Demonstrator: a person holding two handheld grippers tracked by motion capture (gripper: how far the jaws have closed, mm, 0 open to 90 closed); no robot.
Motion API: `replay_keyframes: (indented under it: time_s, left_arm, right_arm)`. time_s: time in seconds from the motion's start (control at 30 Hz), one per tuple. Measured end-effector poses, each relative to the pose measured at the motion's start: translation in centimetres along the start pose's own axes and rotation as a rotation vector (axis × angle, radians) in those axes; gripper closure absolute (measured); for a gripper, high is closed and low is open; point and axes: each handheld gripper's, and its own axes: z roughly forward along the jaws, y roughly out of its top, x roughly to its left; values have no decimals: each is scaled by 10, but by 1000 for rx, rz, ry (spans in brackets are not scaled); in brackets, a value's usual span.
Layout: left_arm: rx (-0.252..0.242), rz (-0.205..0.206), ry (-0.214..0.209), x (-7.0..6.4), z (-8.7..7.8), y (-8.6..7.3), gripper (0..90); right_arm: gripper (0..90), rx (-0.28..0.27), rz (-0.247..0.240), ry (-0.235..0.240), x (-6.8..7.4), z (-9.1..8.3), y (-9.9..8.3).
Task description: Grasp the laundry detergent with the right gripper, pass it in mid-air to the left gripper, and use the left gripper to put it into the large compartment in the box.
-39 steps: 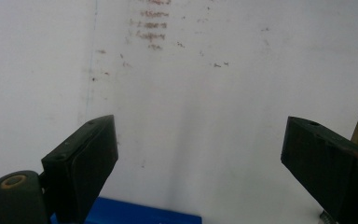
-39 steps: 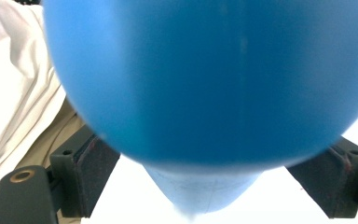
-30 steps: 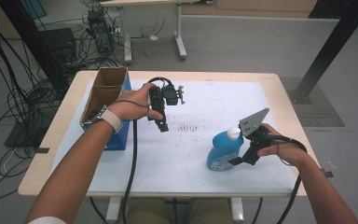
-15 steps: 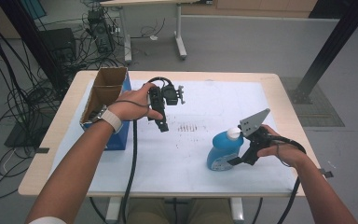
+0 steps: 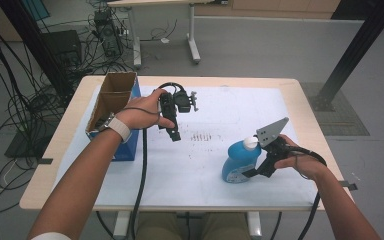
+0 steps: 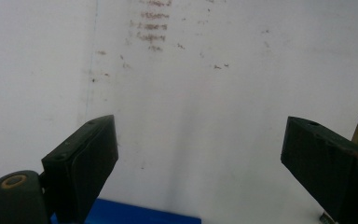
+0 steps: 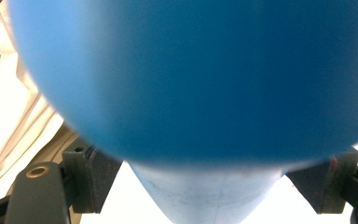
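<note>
A blue bottle (image 5: 237,160) with a white cap stands on the white sheet (image 5: 195,170) at the front right of the table. My right gripper (image 5: 258,169) comes in from the bottle's right and is shut on it. In the right gripper view the blue bottle (image 7: 191,84) sits blurred and very close, with a black jaw pressed against each side. My left gripper (image 5: 174,132) hangs above the middle of the sheet, tips pointing down. Its jaws (image 6: 200,163) stand wide open with nothing between them, over brown smudges on the sheet.
An open cardboard box (image 5: 111,97) with a blue side sits at the table's left edge, beside my left forearm. Cables trail from both grippers over the front edge. Beyond the table lie floor cables, another table's legs and a black post.
</note>
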Motion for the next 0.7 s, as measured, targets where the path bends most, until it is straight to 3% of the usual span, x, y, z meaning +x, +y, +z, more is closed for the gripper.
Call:
replay_keyframes:
  time_s: [0.7]
  left_arm:
    - [1, -5, -2, 0, 0, 0, 113]
  right_arm:
    - [226, -32, -2, 13, -1, 5, -4]
